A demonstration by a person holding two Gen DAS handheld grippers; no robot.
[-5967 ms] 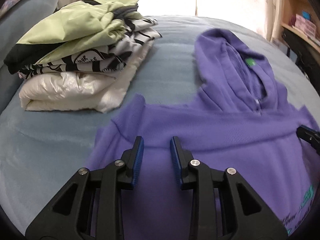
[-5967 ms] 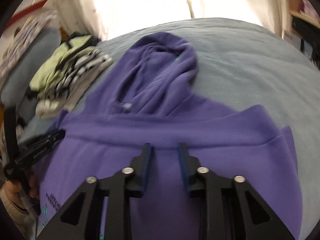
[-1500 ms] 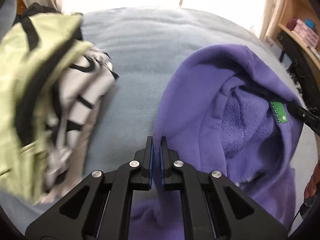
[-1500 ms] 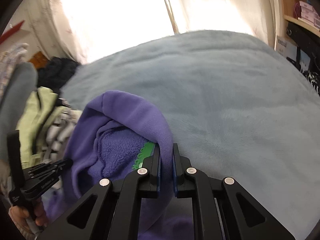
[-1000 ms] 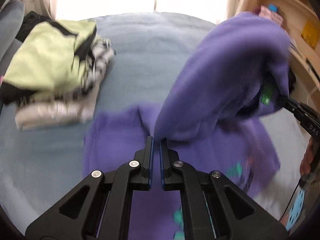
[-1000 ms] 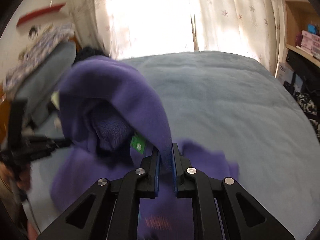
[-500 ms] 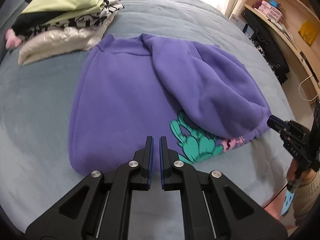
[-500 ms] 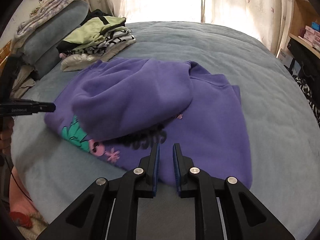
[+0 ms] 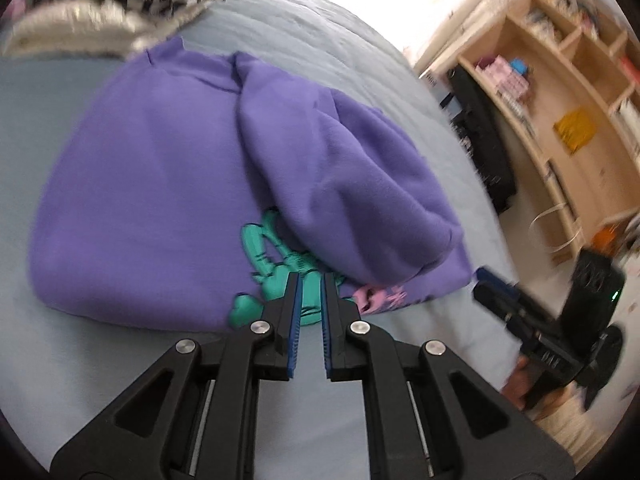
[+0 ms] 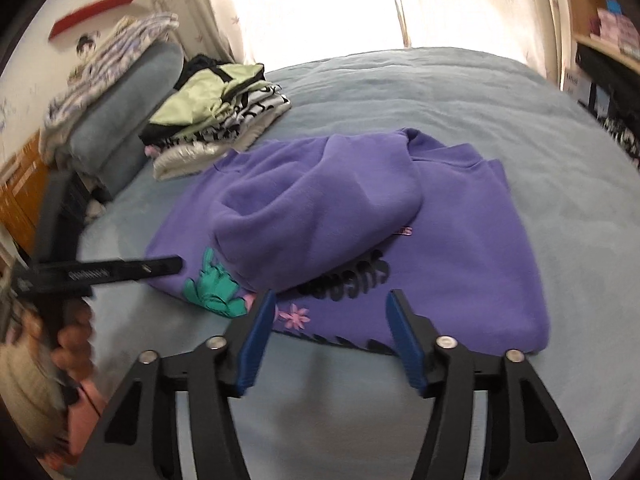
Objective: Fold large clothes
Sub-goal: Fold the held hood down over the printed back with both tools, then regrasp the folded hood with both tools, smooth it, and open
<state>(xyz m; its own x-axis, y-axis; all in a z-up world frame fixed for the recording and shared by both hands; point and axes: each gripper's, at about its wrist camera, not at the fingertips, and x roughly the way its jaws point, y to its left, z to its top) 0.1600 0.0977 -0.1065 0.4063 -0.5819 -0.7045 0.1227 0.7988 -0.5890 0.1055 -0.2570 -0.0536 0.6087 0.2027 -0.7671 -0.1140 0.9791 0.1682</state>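
A purple hoodie (image 9: pixel 152 184) lies on the grey-blue bed (image 9: pixel 80 364), its hood (image 9: pixel 352 200) folded down over the printed chest. It also shows in the right wrist view (image 10: pixel 460 248), with the hood (image 10: pixel 316 216) on top. My left gripper (image 9: pixel 309 280) hovers over the hoodie's near hem, jaws slightly apart and empty. My right gripper (image 10: pixel 330 300) is open wide and empty above the hem. Each gripper shows in the other's view: the right one (image 9: pixel 486 280) beyond the hem corner, the left one (image 10: pixel 172 265) at the hoodie's left edge.
A stack of folded clothes (image 10: pixel 216 120) sits on the bed beyond the hoodie, also seen in the left wrist view (image 9: pixel 108 4). Pillows (image 10: pixel 116 112) lie at the bed's left. Wooden shelves (image 9: pixel 560 92) stand to the right of the bed.
Both grippers carried the hood down onto the chest and let it go. In the last half second the right gripper opened wide and the left jaws parted a little, moving closer to the hem.
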